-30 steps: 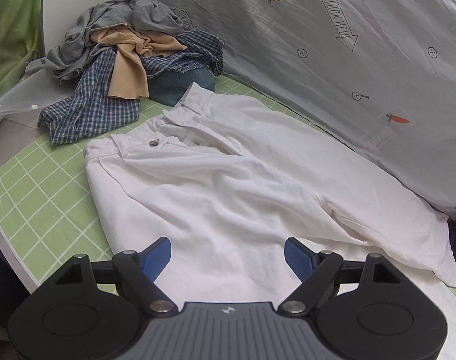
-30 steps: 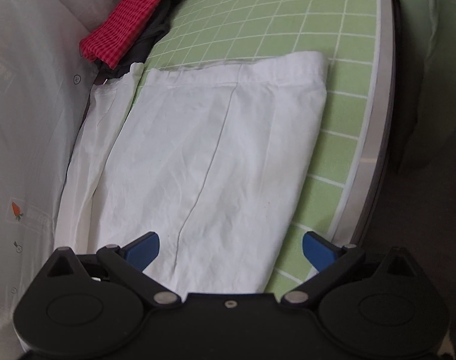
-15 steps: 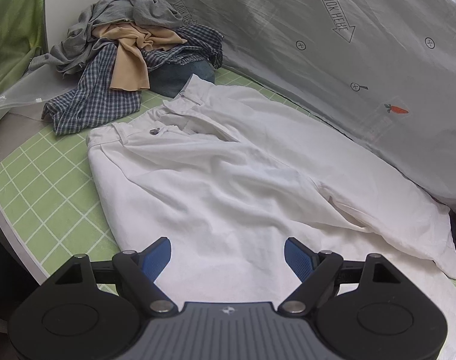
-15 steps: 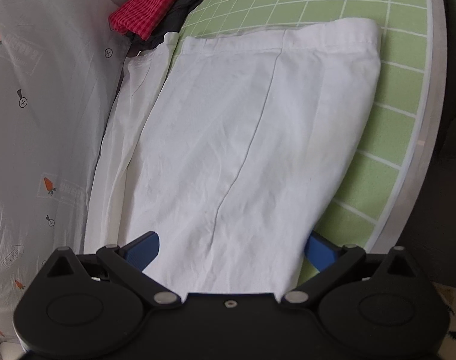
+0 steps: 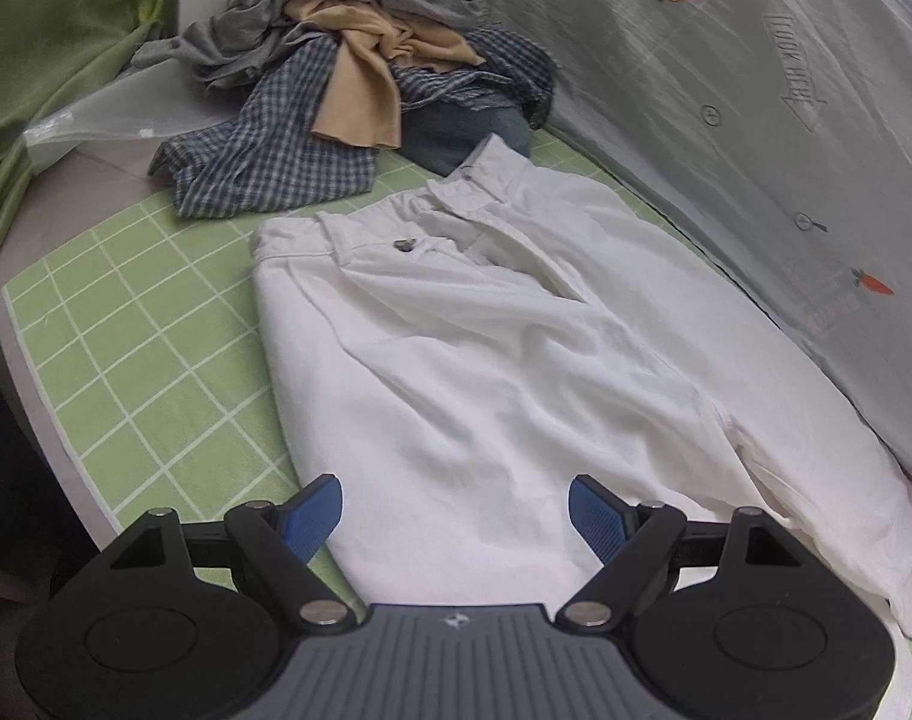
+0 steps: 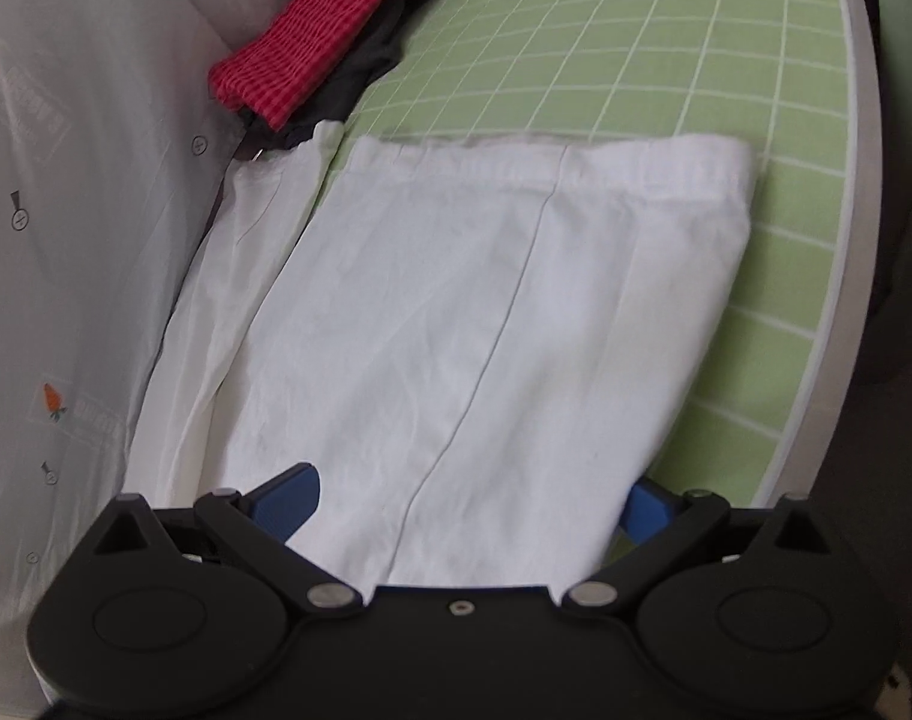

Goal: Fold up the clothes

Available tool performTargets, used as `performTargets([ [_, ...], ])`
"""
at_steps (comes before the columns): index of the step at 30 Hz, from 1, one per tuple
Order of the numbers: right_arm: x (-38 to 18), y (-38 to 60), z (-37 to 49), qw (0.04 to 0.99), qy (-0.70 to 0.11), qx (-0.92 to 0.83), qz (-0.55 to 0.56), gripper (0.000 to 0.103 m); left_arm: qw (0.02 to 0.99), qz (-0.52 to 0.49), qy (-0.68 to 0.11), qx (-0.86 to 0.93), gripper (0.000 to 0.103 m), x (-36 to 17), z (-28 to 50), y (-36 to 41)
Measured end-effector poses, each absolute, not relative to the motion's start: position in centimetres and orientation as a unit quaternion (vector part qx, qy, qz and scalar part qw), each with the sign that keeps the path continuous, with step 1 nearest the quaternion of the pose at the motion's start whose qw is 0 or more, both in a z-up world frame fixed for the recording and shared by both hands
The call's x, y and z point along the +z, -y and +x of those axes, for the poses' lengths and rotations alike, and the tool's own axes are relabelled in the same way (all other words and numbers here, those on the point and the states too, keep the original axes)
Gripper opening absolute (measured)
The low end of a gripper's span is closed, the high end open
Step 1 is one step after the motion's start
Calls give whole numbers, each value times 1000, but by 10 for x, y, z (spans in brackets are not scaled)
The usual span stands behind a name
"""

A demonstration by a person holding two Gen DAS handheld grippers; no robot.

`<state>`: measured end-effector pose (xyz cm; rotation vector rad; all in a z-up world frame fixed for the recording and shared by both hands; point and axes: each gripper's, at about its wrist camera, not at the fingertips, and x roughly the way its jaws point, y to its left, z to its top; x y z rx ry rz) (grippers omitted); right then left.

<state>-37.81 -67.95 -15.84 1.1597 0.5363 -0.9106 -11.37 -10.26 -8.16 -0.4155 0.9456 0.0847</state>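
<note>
Hovering spread and empty, the left claw (image 5: 455,507) faces the white trousers (image 5: 516,360) on the green gridded desk (image 5: 126,360), waistband at 12 o'clock. Their long axis runs toward the right claw (image 6: 468,504), likewise spread and nearer the hems, its jaws straddling 1 leg.

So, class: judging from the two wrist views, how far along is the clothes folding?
Done: red checked cloth lies folded on dark garment. In hand: white trousers spread flat on green grid mat, unfolded; left gripper and right gripper open over them. Left: folding trousers, then crumpled pile.
</note>
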Motion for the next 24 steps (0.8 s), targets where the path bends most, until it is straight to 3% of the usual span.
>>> performTargets([
  [7,-161,695,-374,689,-248,-454,508,102,843,-270,-451,115,83,-100,-91,54],
  [19,-160,716,-351,627,-244,-563,479,95,830,-289,-440,184,81,-123,-21,27],
  [21,-161,715,-350,622,-236,-573,478,94,828,-291,-443,185,77,-126,-13,28],
  [24,-158,713,-350,617,-238,-579,478,78,826,-293,-447,179,64,-131,-9,33],
])
